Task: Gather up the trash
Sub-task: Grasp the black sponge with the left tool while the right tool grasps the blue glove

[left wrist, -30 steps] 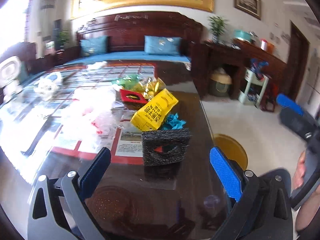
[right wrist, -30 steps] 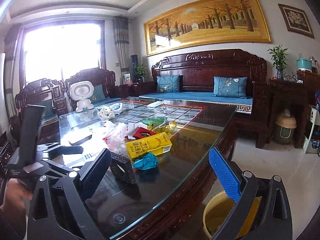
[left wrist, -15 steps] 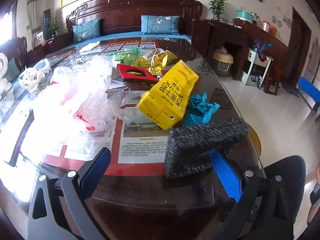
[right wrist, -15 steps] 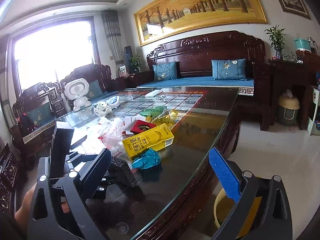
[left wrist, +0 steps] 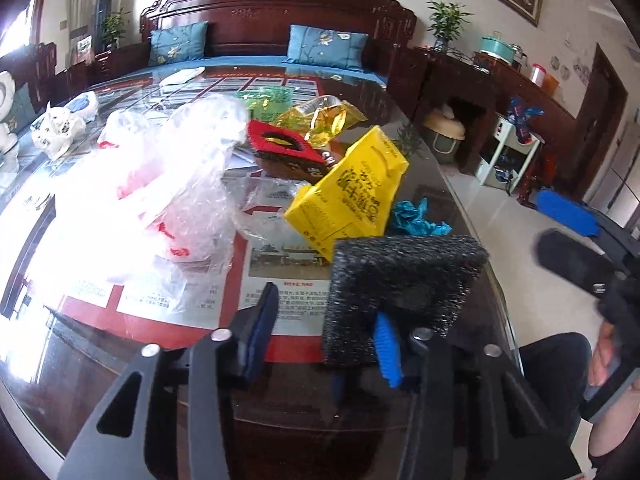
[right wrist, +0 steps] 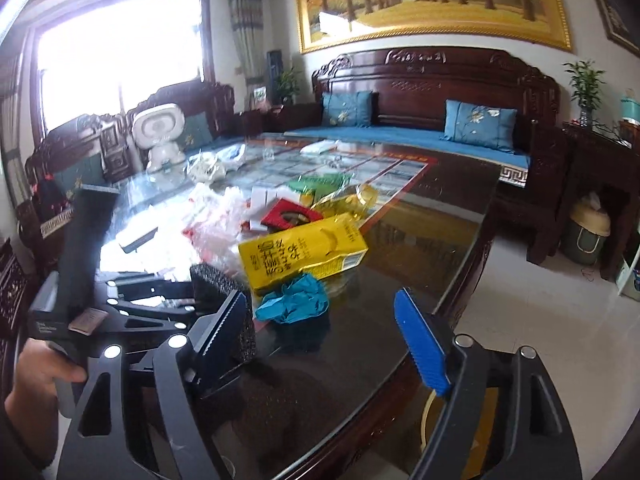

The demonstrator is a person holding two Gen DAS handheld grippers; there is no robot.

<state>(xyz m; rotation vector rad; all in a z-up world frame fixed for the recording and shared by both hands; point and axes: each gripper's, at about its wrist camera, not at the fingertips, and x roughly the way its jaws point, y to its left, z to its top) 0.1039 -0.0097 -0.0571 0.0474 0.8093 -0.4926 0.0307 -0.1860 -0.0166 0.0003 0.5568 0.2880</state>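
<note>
A black foam block (left wrist: pixel 404 280) stands on the glass table (left wrist: pixel 460 216), leaning against the inner side of my left gripper's right finger. My left gripper (left wrist: pixel 324 328) is half closed around it; the left finger stands apart from the block. Behind it lie a yellow carton (left wrist: pixel 352 196), a crumpled blue glove (left wrist: pixel 416 218), a red box (left wrist: pixel 288 148), gold wrapper (left wrist: pixel 320 120) and clear plastic bags (left wrist: pixel 168 184). My right gripper (right wrist: pixel 320 336) is open and empty, over the table's near edge, with the glove (right wrist: pixel 294 300) and carton (right wrist: pixel 300 250) ahead.
A yellow bin (right wrist: pixel 428 424) sits on the floor below the right gripper. A white robot toy (right wrist: pixel 160 132) and a white bag (right wrist: pixel 208 168) stand far left on the table. Sofa and side cabinets line the back.
My left gripper has moved up to the black foam block and narrowed around it; the block has tilted and shifted against the right finger. My right gripper has moved closer to the table.
</note>
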